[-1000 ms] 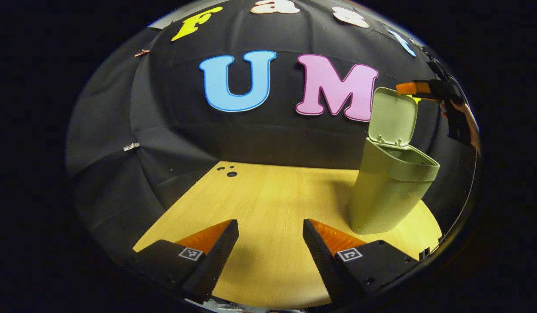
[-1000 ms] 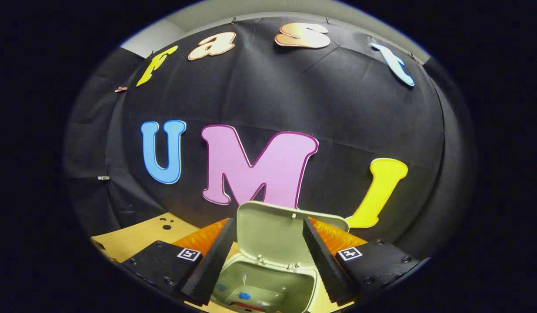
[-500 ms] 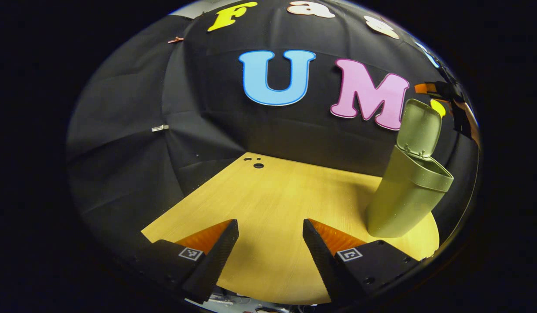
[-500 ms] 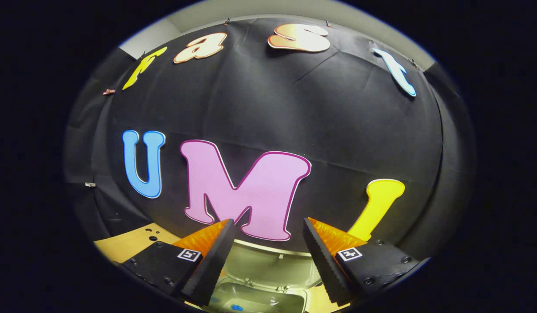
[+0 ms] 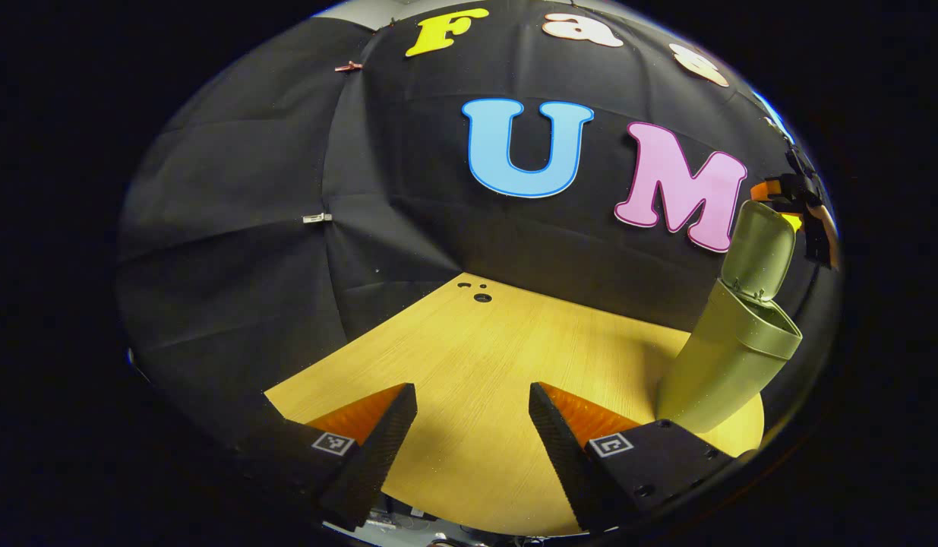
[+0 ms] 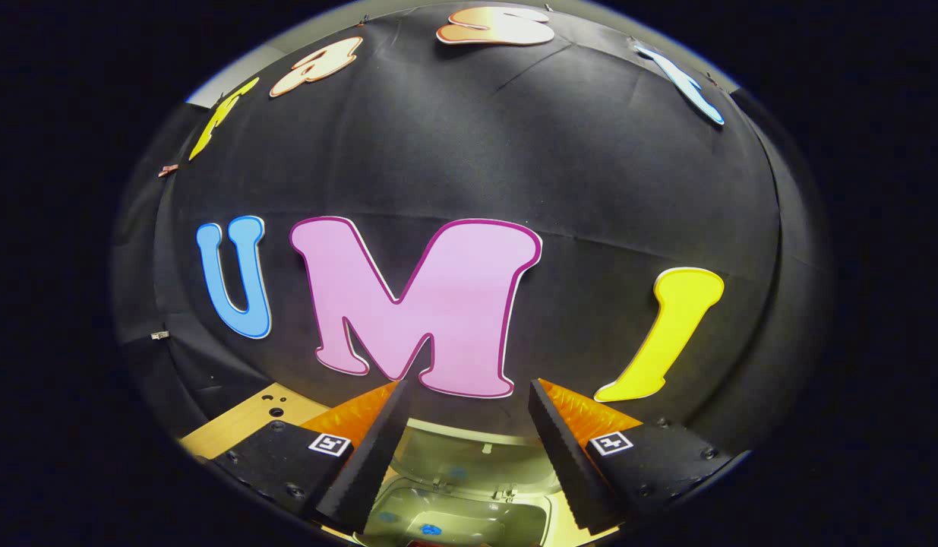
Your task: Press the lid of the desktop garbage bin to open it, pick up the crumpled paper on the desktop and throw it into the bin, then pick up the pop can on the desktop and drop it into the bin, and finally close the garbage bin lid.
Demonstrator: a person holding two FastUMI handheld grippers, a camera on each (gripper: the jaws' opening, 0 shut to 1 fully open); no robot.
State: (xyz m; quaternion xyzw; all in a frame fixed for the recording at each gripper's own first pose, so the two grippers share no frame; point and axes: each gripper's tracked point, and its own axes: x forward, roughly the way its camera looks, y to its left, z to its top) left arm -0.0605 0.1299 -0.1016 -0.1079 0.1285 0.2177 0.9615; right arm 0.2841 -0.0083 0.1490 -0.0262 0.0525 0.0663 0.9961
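The left hand-held gripper [image 5: 472,433] hangs open and empty over the wood-grain table [image 5: 506,357], turned further left than a second ago, so the smooth green plastic bin [image 5: 731,365] slides toward the view's right edge. The right hand-held gripper [image 6: 465,448], also open, hovers above the bin's raised lid [image 6: 476,456] (blue scraps lie inside).

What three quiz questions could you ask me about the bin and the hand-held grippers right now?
1. True or false: the bin's lid is shut.
2. Which hand-held gripper is above the green bin: A left, B right?
3. Fill in: the bin stands on a ___ table.

Key: 1 false, it stands up open. 2 B, with its jaws apart over the lid's top edge. 3 wooden.
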